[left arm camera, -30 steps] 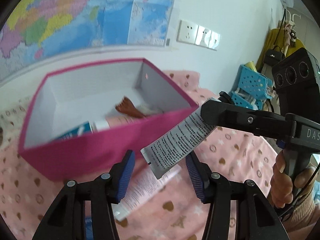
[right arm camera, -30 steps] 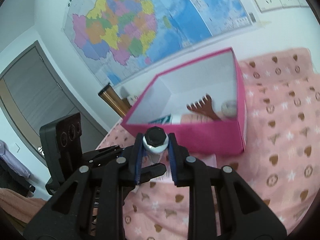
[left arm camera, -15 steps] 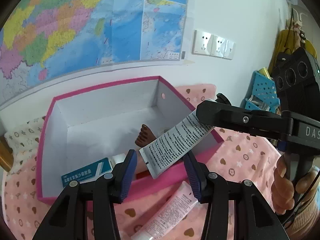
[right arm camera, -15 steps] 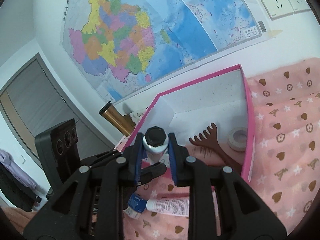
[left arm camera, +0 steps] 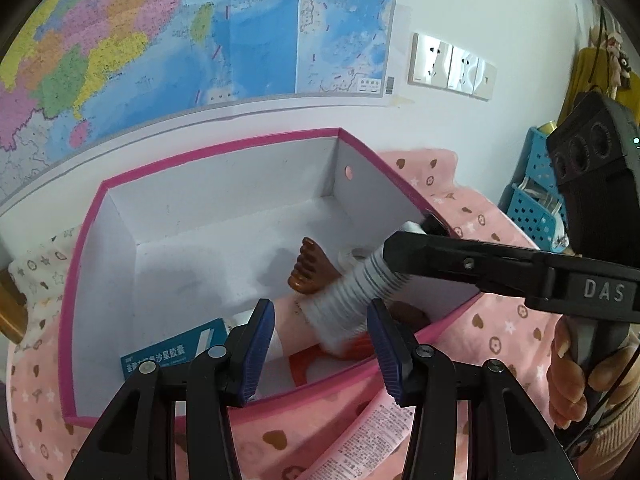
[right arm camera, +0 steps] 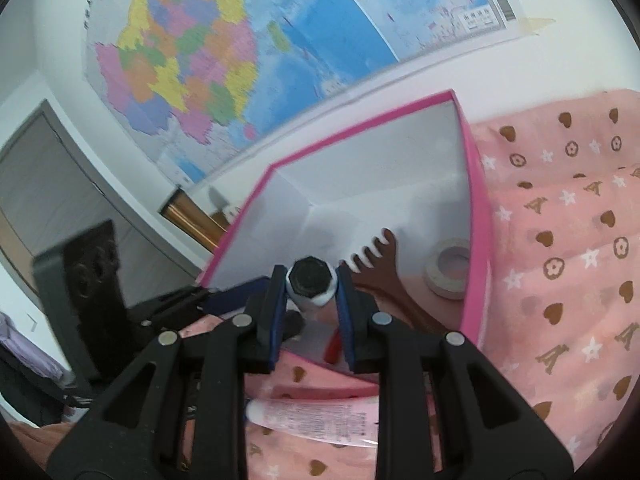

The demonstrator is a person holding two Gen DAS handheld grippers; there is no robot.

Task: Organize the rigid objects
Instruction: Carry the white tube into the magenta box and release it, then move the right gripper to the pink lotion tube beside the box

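Tube in transit: the right gripper [right arm camera: 311, 294] has its jaws clamped on the shoulder of a white tube [left arm camera: 352, 292], just under the black cap [right arm camera: 310, 279], and the tail hangs down into the pink box [left arm camera: 224, 148], blurred in the left wrist view. I'd judge it light and squashy along the body, a bit slick, so that stiff neck is the sensible place to grip. The left gripper [left arm camera: 322, 344] gapes wide with nothing between its blue pads [left arm camera: 260, 344]; the tube's tail sits just ahead of them.

From the left view you get the teal carton [left arm camera: 176, 350] near the left pad. Only the right view shows the tape roll [right arm camera: 448, 268] beyond the right finger, beside the brown comb [right arm camera: 380, 268]. A pink tube [right arm camera: 316, 420] lies on the cloth outside, beneath the fingers.
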